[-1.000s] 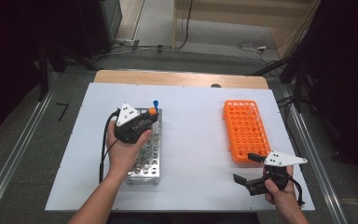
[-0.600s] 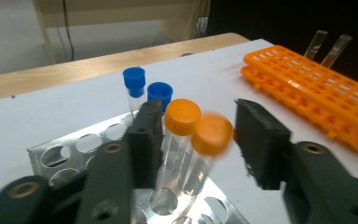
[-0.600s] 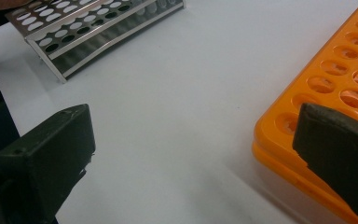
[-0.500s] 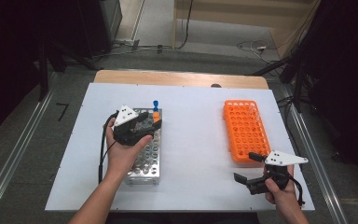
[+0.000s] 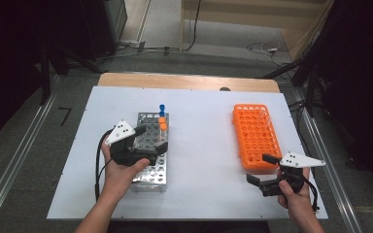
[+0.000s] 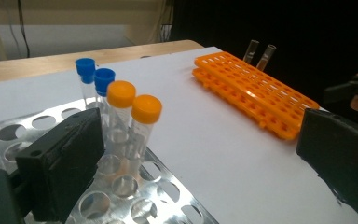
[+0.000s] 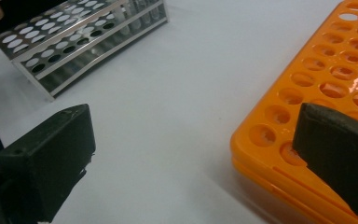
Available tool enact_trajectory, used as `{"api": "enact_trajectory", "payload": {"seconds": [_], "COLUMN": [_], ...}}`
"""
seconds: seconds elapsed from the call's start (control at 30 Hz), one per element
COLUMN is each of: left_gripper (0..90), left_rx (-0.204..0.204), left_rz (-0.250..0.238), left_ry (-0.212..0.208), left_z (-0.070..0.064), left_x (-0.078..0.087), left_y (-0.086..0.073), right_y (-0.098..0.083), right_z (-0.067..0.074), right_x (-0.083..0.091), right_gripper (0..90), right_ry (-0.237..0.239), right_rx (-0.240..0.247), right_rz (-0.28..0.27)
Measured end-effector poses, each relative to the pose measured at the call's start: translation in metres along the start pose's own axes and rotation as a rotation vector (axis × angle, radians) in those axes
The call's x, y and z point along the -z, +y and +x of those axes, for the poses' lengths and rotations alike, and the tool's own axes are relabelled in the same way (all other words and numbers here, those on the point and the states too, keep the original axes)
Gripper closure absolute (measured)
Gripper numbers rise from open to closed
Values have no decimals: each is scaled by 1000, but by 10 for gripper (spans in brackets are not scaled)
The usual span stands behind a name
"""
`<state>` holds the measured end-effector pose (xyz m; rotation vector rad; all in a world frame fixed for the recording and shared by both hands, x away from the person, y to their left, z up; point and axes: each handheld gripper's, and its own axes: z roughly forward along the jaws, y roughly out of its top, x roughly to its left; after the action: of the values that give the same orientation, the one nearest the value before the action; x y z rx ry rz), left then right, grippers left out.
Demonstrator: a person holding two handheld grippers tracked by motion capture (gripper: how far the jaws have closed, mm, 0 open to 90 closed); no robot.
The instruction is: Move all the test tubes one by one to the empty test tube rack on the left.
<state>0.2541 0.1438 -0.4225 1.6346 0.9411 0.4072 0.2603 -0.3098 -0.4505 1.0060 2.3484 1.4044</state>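
Left gripper view: orange-capped tube [image 6: 145,122] just beyond left tongs [image 6: 205,154], jaws apart.

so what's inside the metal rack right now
Four capped tubes stand in the metal rack: two blue-capped tubes, two orange-capped tubes. The left gripper and hand cover some holes.

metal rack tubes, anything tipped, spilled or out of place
Nothing stands out. Four capped tubes, two blue and two orange, stand upright in a row along one edge of the metal rack. The orange rack lies flat with two clear tubes at its far end.
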Motion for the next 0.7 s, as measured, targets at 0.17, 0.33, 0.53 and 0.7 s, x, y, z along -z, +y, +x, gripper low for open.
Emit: {"api": "enact_trajectory", "payload": {"seconds": [0.17,0.33,0.53,0.7], "left_gripper": [0,0,0,0], "left_rx": [5,1,8,16], "left_rz": [-18,-14,9,22], "left_ry": [-15,-16,-27,-33], "left_z": [-6,-9,-9,-10], "left_x": [14,21,18,15], "left_y": [-8,-18,-26,-31], "right_y": [6,14,24,30], "right_z": [-6,-16,-30,-45], "right_x": [2,4,3,1], "right_gripper": [0,0,0,12], "right_ry": [-31,-60,-92,-119], "right_rx": [-16,-41,-47,-72], "right_rz": [-8,-25,-18,-23]}}
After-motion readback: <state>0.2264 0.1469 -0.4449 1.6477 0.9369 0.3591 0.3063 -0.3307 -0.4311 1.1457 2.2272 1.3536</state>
